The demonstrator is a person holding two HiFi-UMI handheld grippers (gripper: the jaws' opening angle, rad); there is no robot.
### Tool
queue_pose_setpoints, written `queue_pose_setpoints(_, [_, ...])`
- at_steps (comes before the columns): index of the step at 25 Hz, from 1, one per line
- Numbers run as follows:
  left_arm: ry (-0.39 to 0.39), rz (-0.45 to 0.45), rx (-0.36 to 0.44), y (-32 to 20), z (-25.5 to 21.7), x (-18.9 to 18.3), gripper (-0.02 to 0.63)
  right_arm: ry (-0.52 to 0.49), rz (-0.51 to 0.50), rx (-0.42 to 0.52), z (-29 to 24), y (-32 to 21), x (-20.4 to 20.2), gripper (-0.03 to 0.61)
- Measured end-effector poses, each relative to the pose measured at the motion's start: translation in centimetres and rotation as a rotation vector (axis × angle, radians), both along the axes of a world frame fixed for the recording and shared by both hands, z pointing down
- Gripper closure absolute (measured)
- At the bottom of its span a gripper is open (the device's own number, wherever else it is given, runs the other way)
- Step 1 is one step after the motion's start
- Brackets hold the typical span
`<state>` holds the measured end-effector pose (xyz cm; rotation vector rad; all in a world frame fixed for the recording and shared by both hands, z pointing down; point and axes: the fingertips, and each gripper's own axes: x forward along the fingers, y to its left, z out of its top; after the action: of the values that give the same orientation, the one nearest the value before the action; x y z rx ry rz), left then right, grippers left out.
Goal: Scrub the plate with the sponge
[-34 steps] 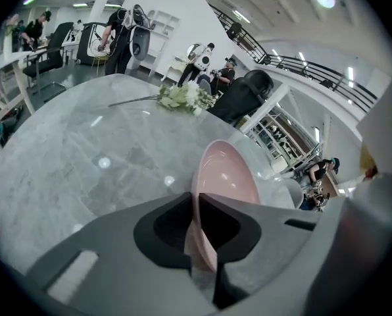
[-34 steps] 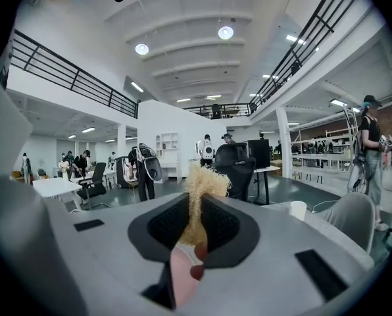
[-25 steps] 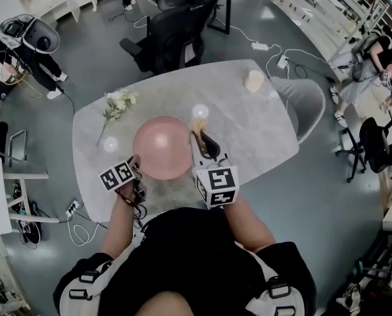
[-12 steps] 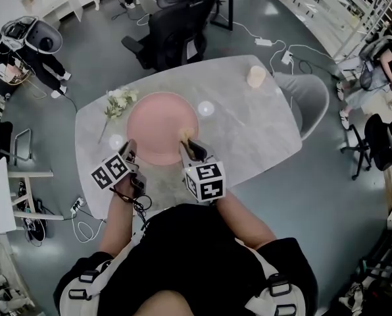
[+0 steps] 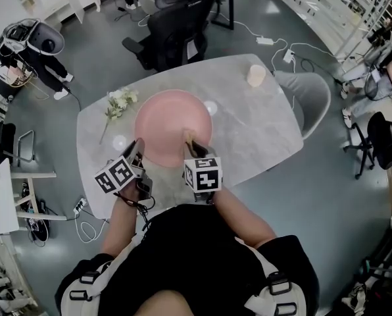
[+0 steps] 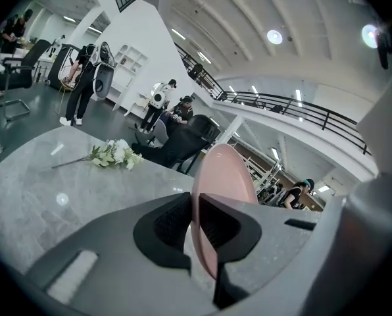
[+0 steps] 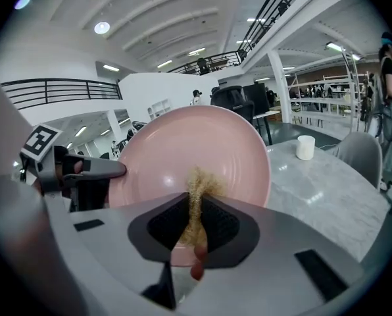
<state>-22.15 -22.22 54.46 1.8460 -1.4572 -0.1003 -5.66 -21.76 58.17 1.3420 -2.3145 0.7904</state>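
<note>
A large pink plate (image 5: 172, 125) is held tilted up off the grey marble table (image 5: 248, 127), its hollow face turned toward the right gripper. My left gripper (image 5: 135, 151) is shut on the plate's rim (image 6: 209, 242), which I see edge-on in the left gripper view. My right gripper (image 5: 190, 143) is shut on a thin tan sponge (image 7: 197, 206), whose frayed end touches the plate's face (image 7: 196, 150). From the right gripper view the left gripper (image 7: 84, 171) shows at the plate's left edge.
A sprig of white flowers (image 5: 119, 101) lies on the table's far left. A white cup (image 5: 255, 76) stands at the far right, also seen as the cup (image 7: 306, 147). Office chairs (image 5: 173, 28) stand beyond the table, a grey chair (image 5: 309, 101) at its right, and people at the room's edges.
The plate has been lifted from flat on the table to tilted up and further from me. Both grippers moved with it; the sponge now rests on its face.
</note>
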Motion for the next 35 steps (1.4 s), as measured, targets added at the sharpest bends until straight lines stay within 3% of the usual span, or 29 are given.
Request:
queue_pose_setpoints(8, [-0.048,0.07,0.012,0.7,0.1,2.5,0.572,-0.001,0.145,-0.039,0.7,-2.9,4.9,0.523])
queue_pose_setpoints(16, [-0.095,0.151,0.035,1.1,-0.4,5.1,0.572,0.045,0.188,0.086,-2.8,-6.4,6.1,0.523])
queue_pose_setpoints(23, [-0.123,0.187,0.043,0.8,-0.7,6.8,0.572,0.015,0.036,0.18,-5.6,-6.4,1.5,0.523])
queue_pose_setpoints(28, [-0.128,0.166,0.026,0.8,-0.3,6.3,0.572,-0.062,-0.108,0.136,-5.3,-4.6,-2.1,0.523])
queue_pose_setpoints(35, [-0.116,0.133,0.016,0.8,-0.1,5.2,0.572,-0.086,-0.308,0.096,-4.1,-1.4,-5.8,0.523])
